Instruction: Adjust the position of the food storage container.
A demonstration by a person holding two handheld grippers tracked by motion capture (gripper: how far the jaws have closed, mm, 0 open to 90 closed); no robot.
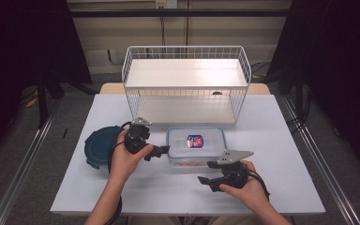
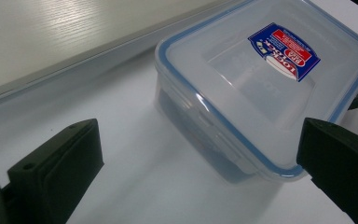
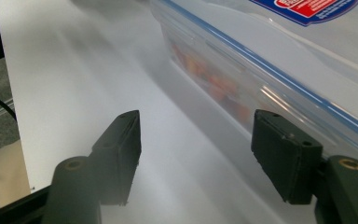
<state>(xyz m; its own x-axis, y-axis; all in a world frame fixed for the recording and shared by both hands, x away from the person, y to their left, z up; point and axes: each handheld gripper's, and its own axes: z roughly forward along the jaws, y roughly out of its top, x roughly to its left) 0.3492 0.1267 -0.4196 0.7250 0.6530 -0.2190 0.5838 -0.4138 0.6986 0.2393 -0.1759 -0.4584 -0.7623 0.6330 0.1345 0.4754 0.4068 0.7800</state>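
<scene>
The clear lidded container point(image 1: 196, 146) sits at the centre of the white desk point(image 1: 272, 140) in the high view, just below the white wire rack point(image 1: 186, 83), with a red and blue label on its lid and reddish contents showing through its side in the right gripper view. The left hand-held gripper point(image 1: 161, 151), left of centre in the high view, points at the container's left end; in the left gripper view its jaws stand wide apart, released, the container's corner point(image 2: 261, 93) between them, one jaw close against its rim, though contact cannot be told. The right hand-held gripper point(image 1: 207, 172), lower right of centre, lies just below the container's near side, jaws spread and gripping nothing; in the right gripper view bare desk lies between them, the container wall point(image 3: 242, 84) just beside one jaw. A dark teal round lid point(image 1: 98, 145) rests at the left, behind the left hand
</scene>
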